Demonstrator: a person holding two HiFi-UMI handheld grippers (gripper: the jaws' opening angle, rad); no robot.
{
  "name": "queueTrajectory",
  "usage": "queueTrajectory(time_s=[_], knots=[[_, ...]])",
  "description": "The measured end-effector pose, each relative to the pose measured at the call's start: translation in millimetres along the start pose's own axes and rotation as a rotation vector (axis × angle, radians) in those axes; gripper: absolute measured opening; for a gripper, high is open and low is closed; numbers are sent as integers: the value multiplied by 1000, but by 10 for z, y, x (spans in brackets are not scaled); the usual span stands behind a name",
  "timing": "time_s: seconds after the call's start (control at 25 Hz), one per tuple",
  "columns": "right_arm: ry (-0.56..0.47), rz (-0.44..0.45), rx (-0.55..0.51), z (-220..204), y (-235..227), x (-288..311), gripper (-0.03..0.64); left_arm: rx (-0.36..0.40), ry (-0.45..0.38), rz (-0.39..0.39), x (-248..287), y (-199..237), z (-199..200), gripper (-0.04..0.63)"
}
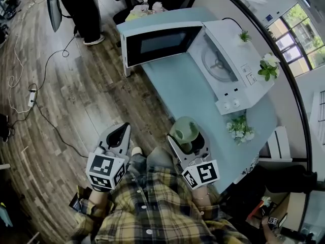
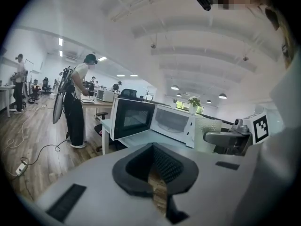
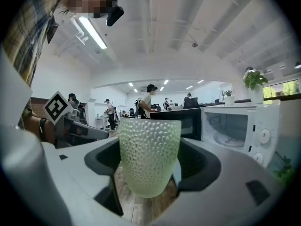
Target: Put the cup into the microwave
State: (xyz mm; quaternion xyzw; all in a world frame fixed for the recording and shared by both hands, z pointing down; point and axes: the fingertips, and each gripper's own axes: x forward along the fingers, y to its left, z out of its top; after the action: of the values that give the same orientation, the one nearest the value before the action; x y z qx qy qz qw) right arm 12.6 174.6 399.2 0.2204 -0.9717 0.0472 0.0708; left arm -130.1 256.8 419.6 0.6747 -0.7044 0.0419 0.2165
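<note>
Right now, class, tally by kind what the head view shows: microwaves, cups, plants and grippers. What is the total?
Microwave: 1
Cup: 1
Plants: 3
Grippers: 2
Total: 7

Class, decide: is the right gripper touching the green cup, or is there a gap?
Touching. The right gripper view shows the cup pinched between the right gripper's two dark jaws, one against each dimpled side.

In head view the right tongs (image 1: 186, 136) hide the base of the cup (image 1: 183, 129).
</note>
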Motion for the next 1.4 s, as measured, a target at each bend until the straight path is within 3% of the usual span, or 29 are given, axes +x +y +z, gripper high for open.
queueTrajectory(time_s=[0.2,0.76,1.04,1.4], knots=[[30,-41,23,-26,-123,127,367,-22,21,-9,111,147,-14,-9],[22,-8,55,36,-620,1073,367,-18,13,64,674,721,362,-9],[15,-74,61,207,-1175,1304,367,14,28,-15,1388,665,742,-9],[-1,-225,89,277,-1964,1278,367,92,53,-153,2283,344,1100,-9]])
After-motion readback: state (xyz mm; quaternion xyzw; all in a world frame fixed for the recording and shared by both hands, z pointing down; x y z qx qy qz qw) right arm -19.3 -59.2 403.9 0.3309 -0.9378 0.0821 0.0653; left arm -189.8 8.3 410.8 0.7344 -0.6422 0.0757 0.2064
